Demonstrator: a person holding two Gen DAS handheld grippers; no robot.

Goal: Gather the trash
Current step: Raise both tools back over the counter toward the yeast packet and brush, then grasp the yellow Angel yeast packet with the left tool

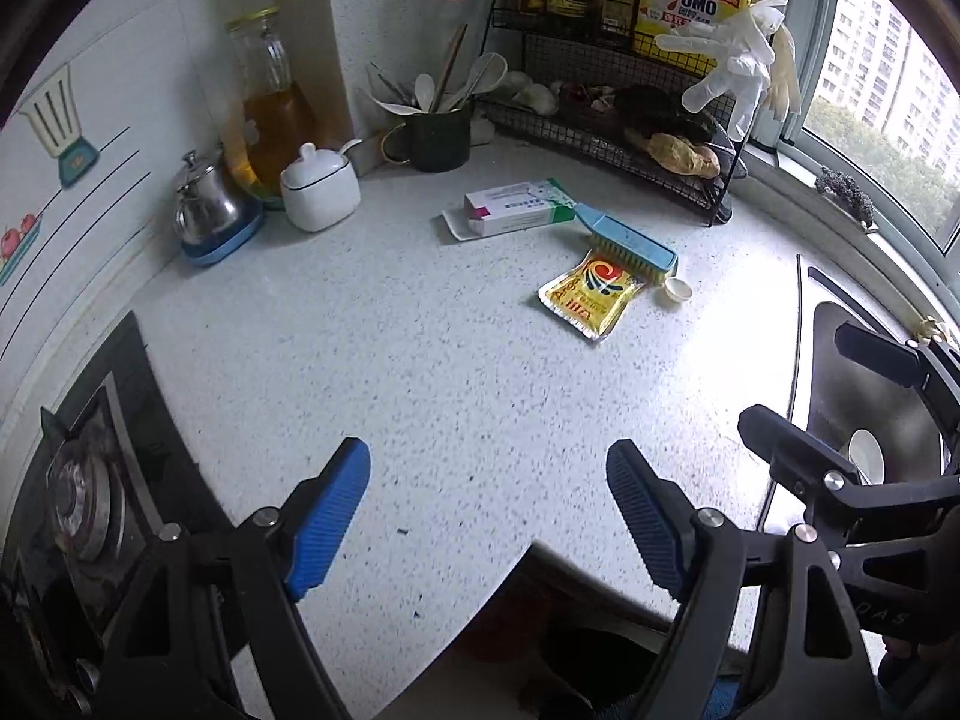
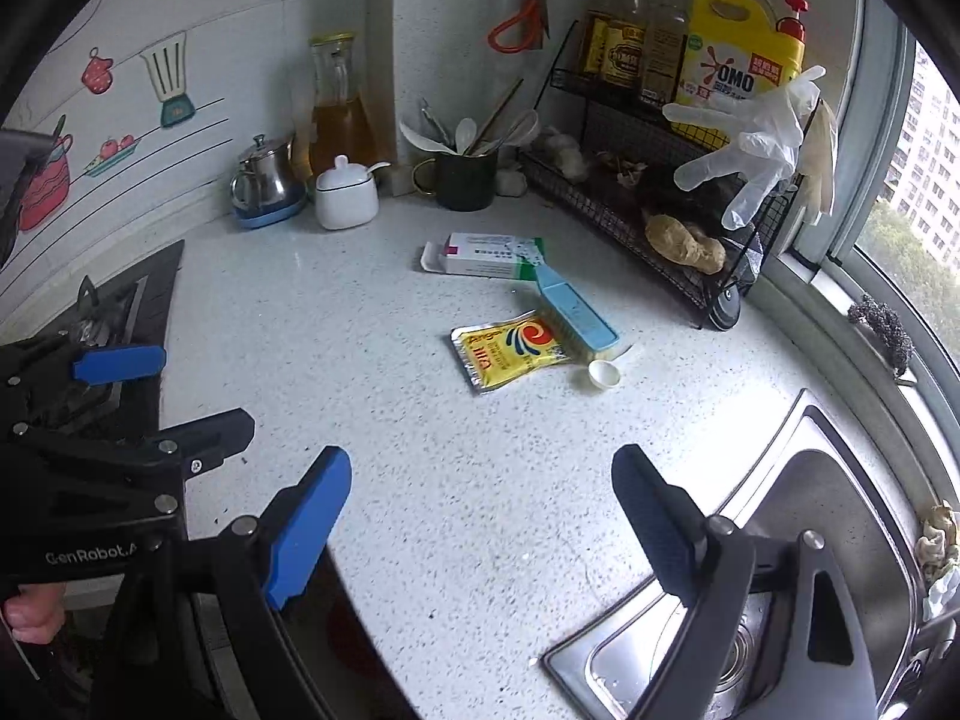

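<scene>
A yellow foil sachet (image 1: 591, 295) (image 2: 510, 351) lies flat on the speckled countertop (image 1: 420, 360) (image 2: 480, 510). A white and green carton (image 1: 516, 210) (image 2: 489, 253) lies behind it, and a small white cap (image 1: 678, 290) (image 2: 603, 373) sits beside it. A blue scrub brush (image 1: 627, 243) (image 2: 573, 315) rests partly on the sachet. My left gripper (image 1: 489, 516) is open and empty over the near counter edge. My right gripper (image 2: 480, 519) is open and empty, near the sink. Each gripper shows in the other's view, the right (image 1: 840, 396) and the left (image 2: 162, 384).
A black wire rack (image 1: 630, 114) (image 2: 660, 180) with bottles and a hanging glove stands at the back right. A steel sink (image 2: 780, 570) (image 1: 870, 408) is at right, a gas stove (image 1: 90, 480) (image 2: 114, 324) at left. A kettle, an oil jar, a white pot and a utensil mug line the back wall.
</scene>
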